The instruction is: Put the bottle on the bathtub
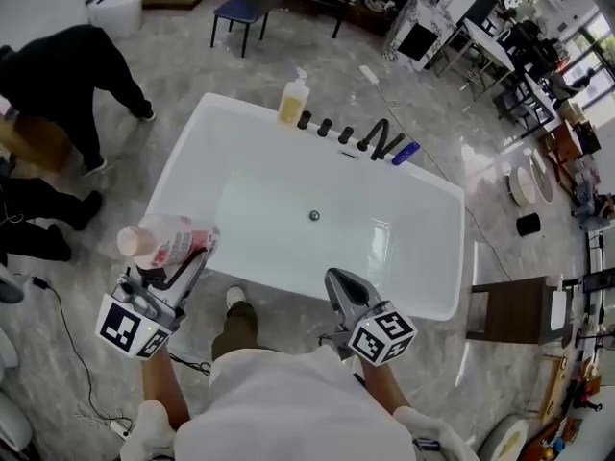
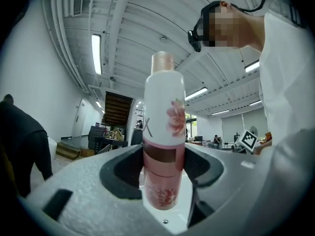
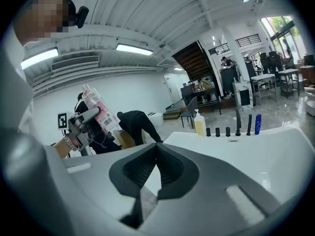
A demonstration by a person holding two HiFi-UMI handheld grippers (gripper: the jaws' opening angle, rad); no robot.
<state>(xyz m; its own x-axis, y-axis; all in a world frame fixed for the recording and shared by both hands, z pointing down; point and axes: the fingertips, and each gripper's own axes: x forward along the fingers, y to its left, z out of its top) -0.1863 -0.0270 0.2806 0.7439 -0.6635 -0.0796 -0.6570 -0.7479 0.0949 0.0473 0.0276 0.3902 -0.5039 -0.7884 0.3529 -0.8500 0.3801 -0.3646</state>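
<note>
Nearest, the right gripper [image 3: 156, 147] hangs empty by the bathtub's [image 1: 231, 111] near edge, its jaws pressed together. The left gripper [image 1: 190, 262] pinches a pink-and-white bottle [image 2: 164, 132] around its lower body. It holds the bottle off the tub's near left corner, apparently clear of the rim, though the angle makes that hard to judge. Along the far edge stand a yellow pump dispenser [image 1: 293, 100], black tap fittings [image 1: 346, 134] and a blue bottle [image 1: 405, 152]. Beyond the left end, a person in black [image 1: 72, 70] bends over.

Grey left claw [image 1: 195, 257], right claw [image 1: 338, 281] (black-and-white marker cubes [image 1: 130, 327] on both); white shirt [image 1: 279, 406], brown trousers [image 1: 236, 330].
</note>
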